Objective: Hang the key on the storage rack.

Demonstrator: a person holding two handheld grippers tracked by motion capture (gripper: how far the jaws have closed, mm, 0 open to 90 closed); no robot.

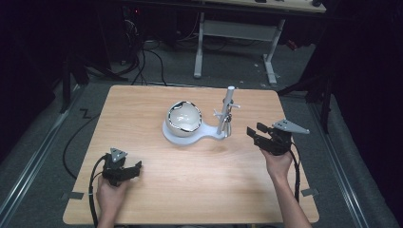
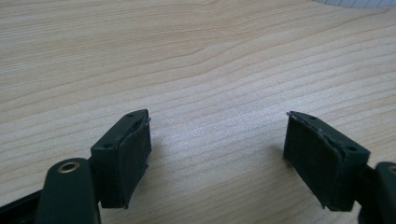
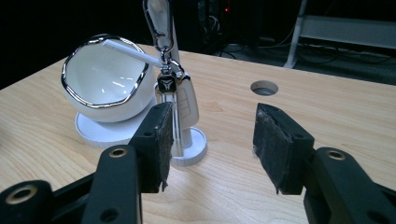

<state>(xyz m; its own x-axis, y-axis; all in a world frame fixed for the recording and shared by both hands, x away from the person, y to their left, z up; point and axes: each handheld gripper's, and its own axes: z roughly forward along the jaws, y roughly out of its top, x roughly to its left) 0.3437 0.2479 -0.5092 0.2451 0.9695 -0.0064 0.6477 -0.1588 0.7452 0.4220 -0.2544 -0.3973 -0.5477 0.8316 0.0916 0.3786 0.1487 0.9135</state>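
Observation:
A white bowl [image 1: 183,118] with a silvery rim sits tilted on a white stand [image 1: 173,137] at the middle of the wooden table [image 1: 199,190]. A white post [image 1: 227,110] rises from the stand's right end. A key fob [image 1: 228,124] hangs from the post on a clip. My right gripper [image 1: 253,132] is just right of the post, open, with nothing between its jaws. In the right gripper view the key fob [image 3: 180,95] and bowl [image 3: 105,79] lie ahead of the right gripper [image 3: 212,135], left of its gap. My left gripper [image 1: 135,168] rests open near the front left, over bare wood [image 2: 217,140].
A round cable hole [image 3: 264,87] is cut in the tabletop beyond the post. A white desk frame [image 1: 237,33] and loose cables [image 1: 142,61] stand on the dark floor behind the table. Bare wood spans the table's front half between my two hands.

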